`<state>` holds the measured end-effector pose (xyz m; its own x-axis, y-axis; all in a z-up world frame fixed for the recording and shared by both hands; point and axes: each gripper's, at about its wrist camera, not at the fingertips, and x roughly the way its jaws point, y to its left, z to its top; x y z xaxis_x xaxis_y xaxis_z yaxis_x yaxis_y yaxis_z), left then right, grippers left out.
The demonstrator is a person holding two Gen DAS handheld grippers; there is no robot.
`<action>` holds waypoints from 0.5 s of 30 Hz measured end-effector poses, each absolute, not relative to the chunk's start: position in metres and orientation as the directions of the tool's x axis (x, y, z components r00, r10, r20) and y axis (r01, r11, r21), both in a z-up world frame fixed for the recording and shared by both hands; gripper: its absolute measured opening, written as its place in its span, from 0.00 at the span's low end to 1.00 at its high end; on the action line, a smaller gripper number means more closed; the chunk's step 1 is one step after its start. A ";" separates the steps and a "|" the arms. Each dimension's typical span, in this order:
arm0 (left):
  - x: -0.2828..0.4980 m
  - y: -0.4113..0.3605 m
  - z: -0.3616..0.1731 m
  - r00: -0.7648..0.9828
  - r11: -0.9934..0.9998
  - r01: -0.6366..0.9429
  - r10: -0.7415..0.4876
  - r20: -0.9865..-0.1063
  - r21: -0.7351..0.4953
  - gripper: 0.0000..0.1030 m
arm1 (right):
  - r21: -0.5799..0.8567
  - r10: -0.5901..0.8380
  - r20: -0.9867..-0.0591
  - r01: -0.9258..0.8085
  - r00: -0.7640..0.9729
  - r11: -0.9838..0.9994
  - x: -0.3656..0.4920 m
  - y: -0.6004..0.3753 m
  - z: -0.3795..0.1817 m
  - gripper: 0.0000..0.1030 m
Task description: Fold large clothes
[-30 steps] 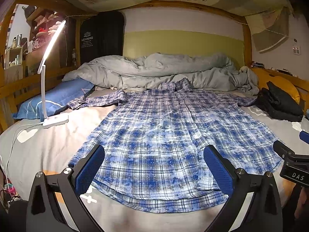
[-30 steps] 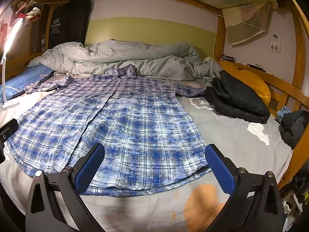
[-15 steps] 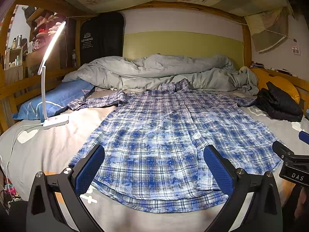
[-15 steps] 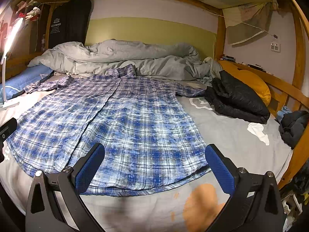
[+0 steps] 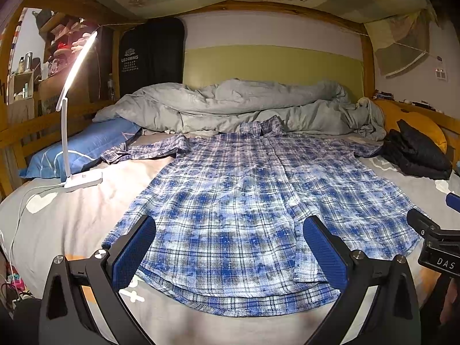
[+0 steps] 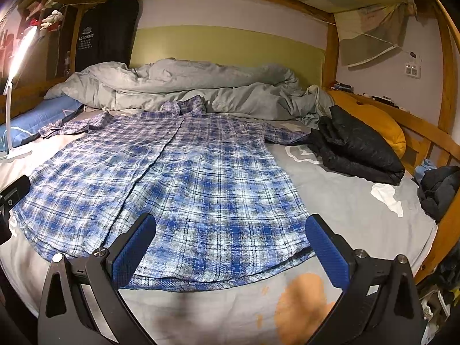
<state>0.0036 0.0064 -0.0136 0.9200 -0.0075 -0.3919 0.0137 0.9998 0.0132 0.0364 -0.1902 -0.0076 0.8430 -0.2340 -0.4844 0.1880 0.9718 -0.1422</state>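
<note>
A blue and white plaid shirt [image 5: 244, 201] [image 6: 178, 184] lies spread flat, front up, on the grey bed sheet [image 5: 57, 224], collar toward the far duvet and both sleeves stretched sideways. My left gripper [image 5: 230, 247] hovers open above the shirt's near hem, nothing between its blue pads. My right gripper [image 6: 230, 247] is open too, over the hem's right half. In the left wrist view the right gripper's black body [image 5: 437, 247] shows at the right edge; in the right wrist view part of the left gripper [image 6: 11, 192] shows at the left edge.
A crumpled grey duvet [image 5: 244, 106] fills the far end. A lit white desk lamp [image 5: 72, 132] and a blue pillow [image 5: 80, 149] sit on the left. A black jacket [image 6: 356, 149], a yellow cushion [image 6: 371, 120] and wooden bed rails [image 6: 431, 132] bound the right side.
</note>
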 end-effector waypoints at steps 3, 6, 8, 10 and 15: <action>0.004 0.006 -0.013 0.920 1.000 0.015 -0.009 -0.391 0.014 1.00 | -0.142 -0.233 -0.484 0.187 0.843 0.972 0.037 -0.190 -0.007 1.00; 0.004 0.007 -0.014 0.919 1.000 0.017 -0.010 -0.393 0.013 1.00 | -0.141 -0.233 -0.485 0.188 0.843 0.972 0.037 -0.190 -0.007 1.00; 0.004 0.007 -0.015 0.919 1.000 0.017 -0.010 -0.395 0.015 1.00 | -0.138 -0.234 -0.484 0.190 0.843 0.972 0.037 -0.191 -0.007 1.00; 0.004 0.008 -0.016 0.919 1.000 0.016 -0.007 -0.394 0.019 1.00 | -0.138 -0.234 -0.485 0.190 0.843 0.972 0.036 -0.191 -0.007 1.00; 0.005 0.011 -0.022 0.913 1.000 0.014 -0.002 -0.408 0.027 1.00 | -0.128 -0.222 -0.491 0.182 0.843 0.975 0.036 -0.194 -0.007 1.00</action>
